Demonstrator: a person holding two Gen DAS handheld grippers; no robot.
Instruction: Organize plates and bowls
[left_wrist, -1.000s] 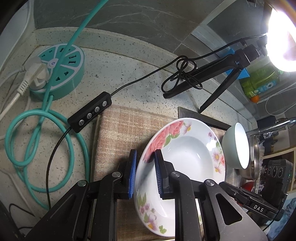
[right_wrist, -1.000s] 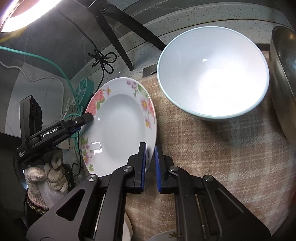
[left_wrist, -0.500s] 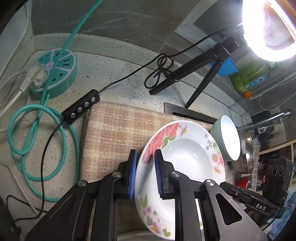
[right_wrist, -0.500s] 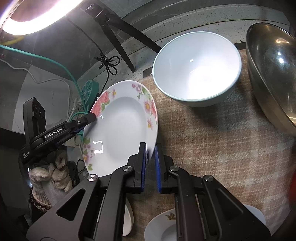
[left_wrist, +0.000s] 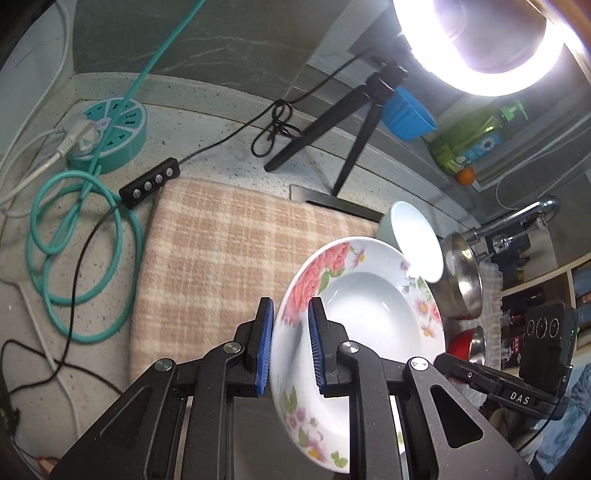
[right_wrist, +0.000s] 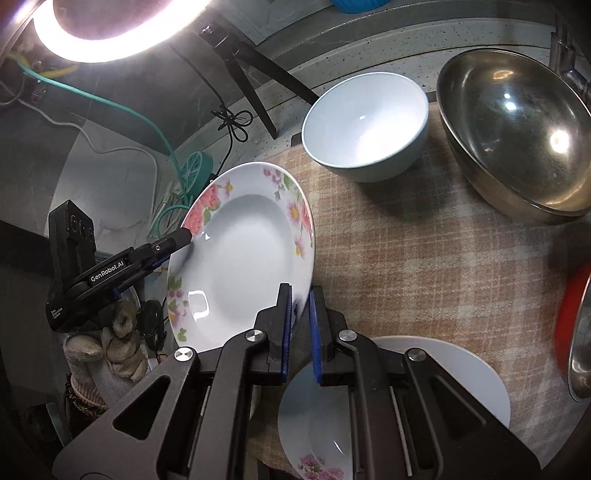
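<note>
Two grippers, left gripper (left_wrist: 290, 343) and right gripper (right_wrist: 300, 328), clamped one floral plate (right_wrist: 240, 254) aloft; next, probably stacking it onto the lower plate (right_wrist: 436, 373).

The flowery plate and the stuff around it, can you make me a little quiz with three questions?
1. True or false: both the left gripper and the right gripper grip the flowery plate.
2. Which bowl sits nearer the plate: A, the white bowl, or B, the steel bowl?
3. Fill in: the bowls rest on a checked ____.

Key: 1 true. 2 A. 3 cloth.
</note>
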